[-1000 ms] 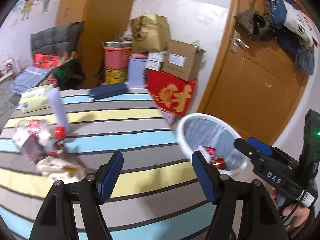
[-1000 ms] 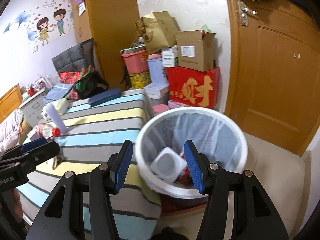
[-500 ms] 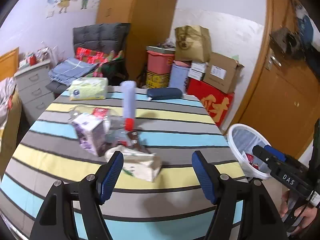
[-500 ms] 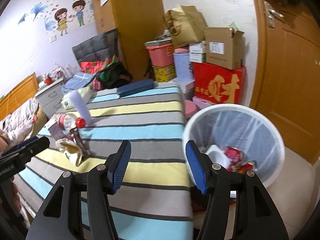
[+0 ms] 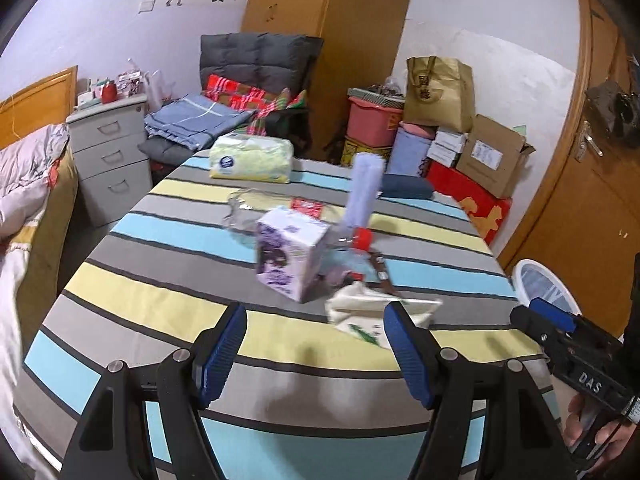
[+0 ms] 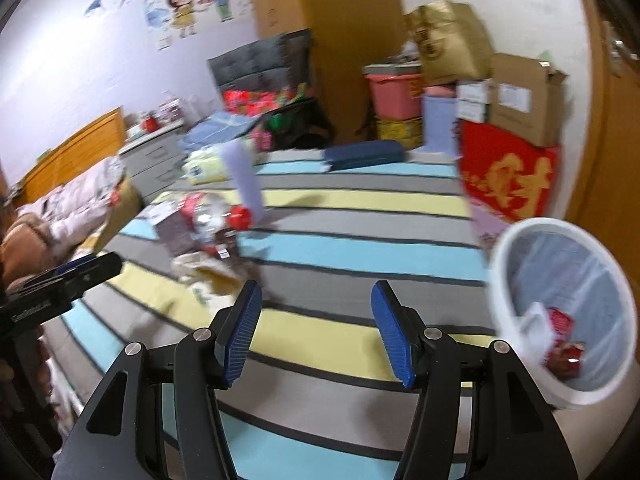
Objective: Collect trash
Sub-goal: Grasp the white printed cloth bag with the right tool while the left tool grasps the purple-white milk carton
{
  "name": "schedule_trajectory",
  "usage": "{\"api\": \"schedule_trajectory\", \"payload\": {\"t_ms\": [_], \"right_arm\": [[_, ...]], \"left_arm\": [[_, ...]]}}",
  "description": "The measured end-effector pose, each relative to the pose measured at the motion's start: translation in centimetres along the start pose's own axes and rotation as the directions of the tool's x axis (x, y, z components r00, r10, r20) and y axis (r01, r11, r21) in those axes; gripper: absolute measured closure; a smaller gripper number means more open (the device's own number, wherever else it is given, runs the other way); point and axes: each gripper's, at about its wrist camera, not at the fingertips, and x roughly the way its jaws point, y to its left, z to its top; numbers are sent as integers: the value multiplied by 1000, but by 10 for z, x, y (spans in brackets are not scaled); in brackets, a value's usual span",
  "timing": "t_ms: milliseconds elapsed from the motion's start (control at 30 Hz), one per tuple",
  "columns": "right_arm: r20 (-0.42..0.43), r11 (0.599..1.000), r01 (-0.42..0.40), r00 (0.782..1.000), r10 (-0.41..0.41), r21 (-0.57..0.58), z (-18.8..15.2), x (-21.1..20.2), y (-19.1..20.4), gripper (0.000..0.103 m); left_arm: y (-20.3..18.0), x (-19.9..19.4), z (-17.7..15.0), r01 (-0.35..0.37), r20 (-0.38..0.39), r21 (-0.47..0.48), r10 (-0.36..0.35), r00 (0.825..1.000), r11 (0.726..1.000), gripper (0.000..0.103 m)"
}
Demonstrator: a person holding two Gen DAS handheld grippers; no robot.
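Left gripper (image 5: pixel 315 354): jaws spread, nothing between the blue pads; it hangs over the striped tablecloth (image 5: pixel 160 292), aimed down at the litter.
Right gripper (image 6: pixel 316 334): jaws spread and empty, over the cloth's yellow band; in the left view it shows at 4 o'clock, held in a hand (image 5: pixel 596 438).
Trash pile: clustered at mid-table, toward 12 o'clock of the left gripper, toward 10 o'clock of the right one.
Purple carton (image 5: pixel 291 253): tilted, nearest the table's centre.
Clear plastic bottle (image 5: pixel 256 216): lying behind the carton, with a red cap (image 5: pixel 362 238) at its right end.
Crumpled wrapper (image 5: pixel 372 308): pale, just past the left gripper's right finger, at 1 o'clock.
Lilac tube (image 5: pixel 364 188): upright, slightly leaning, behind the cap.
Tissue pack (image 5: pixel 250 159): far edge of the table, at 11 o'clock.
Navy case (image 6: pixel 364 154): far edge, at 12 o'clock in the right view.
White wastebasket (image 6: pixel 504 256): beside the table at 3 o'clock of the right gripper, lined, red wrappers (image 6: pixel 562 340) inside.
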Motion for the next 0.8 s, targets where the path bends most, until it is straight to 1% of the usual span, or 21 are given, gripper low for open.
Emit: {"api": "schedule_trajectory", "payload": {"t_ms": [67,233,300,367,400,467,667,800], "right_arm": [[-9,998,-47,999,47,-29,0,6,9,44],[-39,991,-115,993,113,-68,2,22,25,44],[-56,990,-112,993,108,-84,4,27,32,44],[-64,986,-111,993,103,-127,5,32,38,44],[-74,983,-94,994,83,-160,6,36,43,44],[-75,979,-83,995,71,-186,7,40,48,44],[-135,972,-124,986,99,-198,9,57,55,44],[-155,974,-128,983,100,-188,9,64,58,44]], "left_arm": [[8,4,1,2,-8,-11,-2,1000,1000,32],[24,16,8,11,-24,-20,-12,1000,1000,32],[28,20,10,8,-29,-19,-8,1000,1000,32],[32,23,14,1,-18,-12,-1,1000,1000,32],[33,24,15,2,-17,-11,-2,1000,1000,32],[35,28,19,21,-17,-5,-21,1000,1000,32],[35,42,28,63,-29,21,-62,998,998,32],[31,50,33,67,-36,53,-65,997,996,32]]}}
